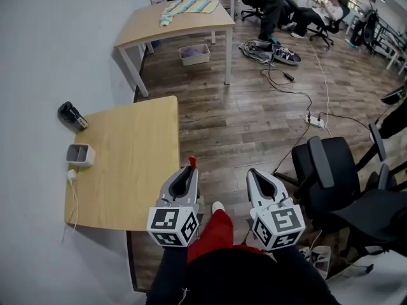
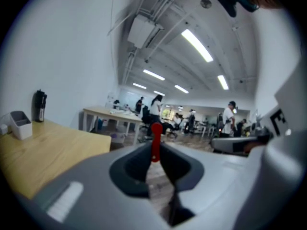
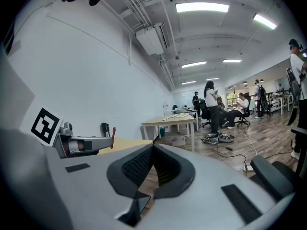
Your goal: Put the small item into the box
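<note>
**Status: small red item (image 2: 156, 142) held in left tongs (image 1: 190, 172)**

The left tongs were clamped on the small red item, which stuck up from their tips beside the right edge of the surface (image 1: 137, 164). The right tongs (image 3: 153, 151) were pressed together with nothing between them. The white box (image 1: 80, 154) sat at the surface's left edge by the wall, well apart from the item. A dark object (image 1: 72, 115), possibly a bottle, stood beyond it.
</note>
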Demonstrator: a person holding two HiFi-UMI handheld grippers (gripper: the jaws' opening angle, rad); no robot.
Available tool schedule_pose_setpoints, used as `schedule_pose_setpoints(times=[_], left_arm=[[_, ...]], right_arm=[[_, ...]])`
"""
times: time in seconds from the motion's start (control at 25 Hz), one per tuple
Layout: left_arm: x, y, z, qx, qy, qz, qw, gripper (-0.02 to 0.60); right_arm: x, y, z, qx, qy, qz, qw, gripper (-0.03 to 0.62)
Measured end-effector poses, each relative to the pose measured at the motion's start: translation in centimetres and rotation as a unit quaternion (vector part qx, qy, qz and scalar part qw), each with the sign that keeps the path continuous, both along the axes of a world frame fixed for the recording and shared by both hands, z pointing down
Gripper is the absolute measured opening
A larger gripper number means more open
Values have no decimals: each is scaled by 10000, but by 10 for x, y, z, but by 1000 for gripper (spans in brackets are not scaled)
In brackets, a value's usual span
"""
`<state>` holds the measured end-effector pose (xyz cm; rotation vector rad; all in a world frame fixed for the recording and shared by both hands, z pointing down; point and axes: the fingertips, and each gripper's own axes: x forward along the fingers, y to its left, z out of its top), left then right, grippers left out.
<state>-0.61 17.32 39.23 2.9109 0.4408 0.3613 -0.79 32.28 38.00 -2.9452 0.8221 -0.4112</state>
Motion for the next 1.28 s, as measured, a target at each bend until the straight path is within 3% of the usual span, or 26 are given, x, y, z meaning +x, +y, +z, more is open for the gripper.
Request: schedule_pose_setpoints(times=[0.6, 1.28], left_arm=[[119, -28, 16, -112, -163, -322, 9993, 58], [156, -100, 9, -137, -171, -1387, 9901, 58]], right_arm=[[134, -41, 11, 1, -188, -431, 9989, 8], [211, -129, 12, -77, -251, -1605, 9867, 8]])
